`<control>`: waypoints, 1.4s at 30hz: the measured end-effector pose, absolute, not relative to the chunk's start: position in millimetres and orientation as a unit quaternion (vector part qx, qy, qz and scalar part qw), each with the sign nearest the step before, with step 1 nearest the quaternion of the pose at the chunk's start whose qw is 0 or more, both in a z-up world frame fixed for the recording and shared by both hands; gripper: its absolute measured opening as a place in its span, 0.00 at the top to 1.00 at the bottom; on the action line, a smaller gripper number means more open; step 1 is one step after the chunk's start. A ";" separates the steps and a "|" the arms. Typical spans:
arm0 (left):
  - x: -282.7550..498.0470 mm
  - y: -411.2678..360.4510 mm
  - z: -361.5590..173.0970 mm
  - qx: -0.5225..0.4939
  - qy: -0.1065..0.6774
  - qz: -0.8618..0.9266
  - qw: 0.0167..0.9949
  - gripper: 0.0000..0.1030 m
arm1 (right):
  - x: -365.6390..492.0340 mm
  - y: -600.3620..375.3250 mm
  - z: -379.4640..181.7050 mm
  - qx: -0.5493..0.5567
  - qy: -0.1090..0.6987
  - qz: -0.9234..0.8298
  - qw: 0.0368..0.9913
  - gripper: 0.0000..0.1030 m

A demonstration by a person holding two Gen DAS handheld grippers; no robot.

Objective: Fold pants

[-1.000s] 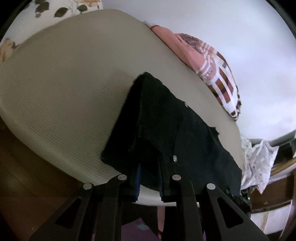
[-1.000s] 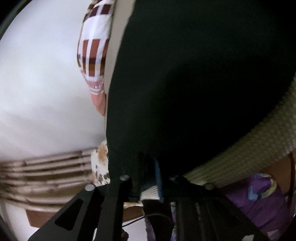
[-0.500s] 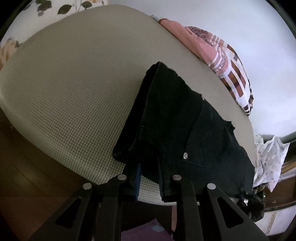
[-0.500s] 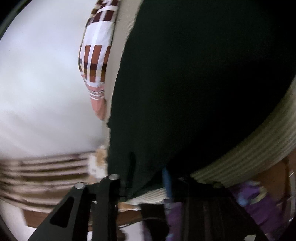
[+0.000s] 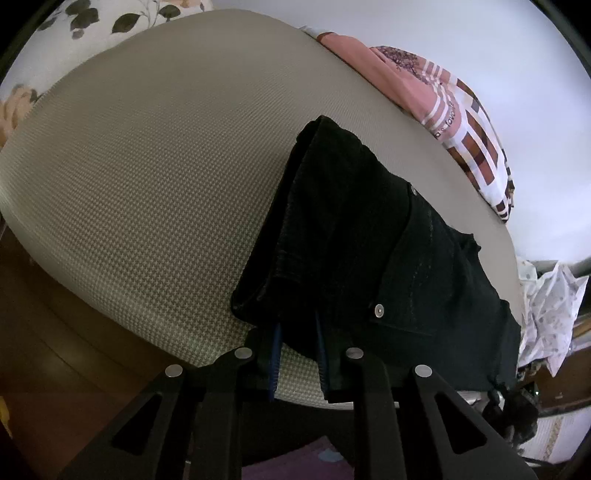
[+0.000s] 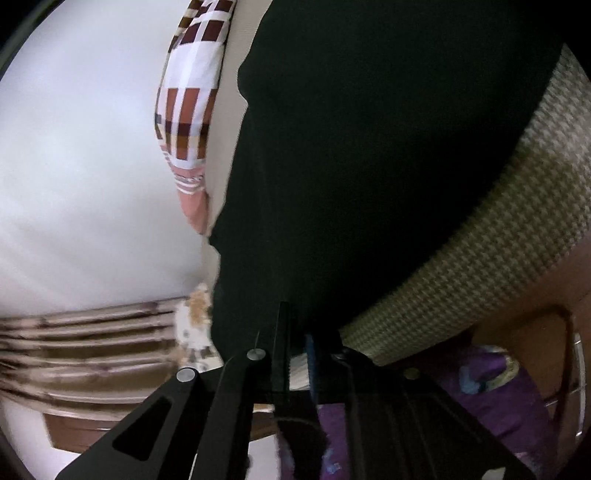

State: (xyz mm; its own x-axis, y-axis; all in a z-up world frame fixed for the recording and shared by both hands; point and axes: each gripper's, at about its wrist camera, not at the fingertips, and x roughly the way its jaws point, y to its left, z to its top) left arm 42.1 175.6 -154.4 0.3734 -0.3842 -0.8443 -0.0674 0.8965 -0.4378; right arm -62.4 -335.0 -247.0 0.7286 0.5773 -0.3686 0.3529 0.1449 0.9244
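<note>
The black pants [image 5: 369, 254] lie folded on the grey woven mattress [image 5: 155, 177], near its front edge. My left gripper [image 5: 299, 354] is shut on the near folded edge of the pants, with cloth between its blue pads. In the right wrist view the pants [image 6: 369, 147] fill most of the frame. My right gripper [image 6: 295, 350] sits at the pants' near edge by the mattress rim [image 6: 480, 258]; its fingers stand close together, and the frame does not show whether cloth is pinched between them.
A pink and brown checked cloth [image 5: 461, 122] lies at the far side of the mattress, also in the right wrist view [image 6: 188, 103]. A floral pillow [image 5: 92, 22] is at the far left. White patterned fabric [image 5: 554, 295] hangs at the right. Purple fabric [image 6: 491, 398] lies below the mattress edge.
The left gripper has pulled the pants edge slightly toward the mattress front. The right gripper's fingers spread half a second ago and have since come closer together; the view has shifted.
</note>
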 end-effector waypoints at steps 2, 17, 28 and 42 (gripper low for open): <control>42.8 175.9 -154.5 -0.206 0.552 -0.098 0.802 0.82 | -70.1 -350.6 -246.7 0.659 0.341 0.067 0.667 0.80; 43.8 173.8 -154.9 -0.200 0.558 -0.093 0.800 0.79 | -167.1 -530.9 -238.0 0.651 0.203 -0.136 0.718 0.95; 44.2 172.2 -153.7 -0.196 0.560 -0.088 0.800 0.79 | -173.6 -542.6 -253.0 0.685 0.168 -0.110 0.701 0.96; 45.5 169.4 -153.8 -0.184 0.558 -0.092 0.804 0.79 | -199.0 -549.2 -249.9 0.670 0.169 -0.119 0.713 0.96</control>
State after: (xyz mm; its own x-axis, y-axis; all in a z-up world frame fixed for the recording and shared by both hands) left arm 45.5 169.4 -153.8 0.3614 -0.3534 -0.8629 -0.0569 0.9153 -0.3987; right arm -199.0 -549.2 -249.9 0.9147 0.0578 -0.4001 0.3957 0.0738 0.9154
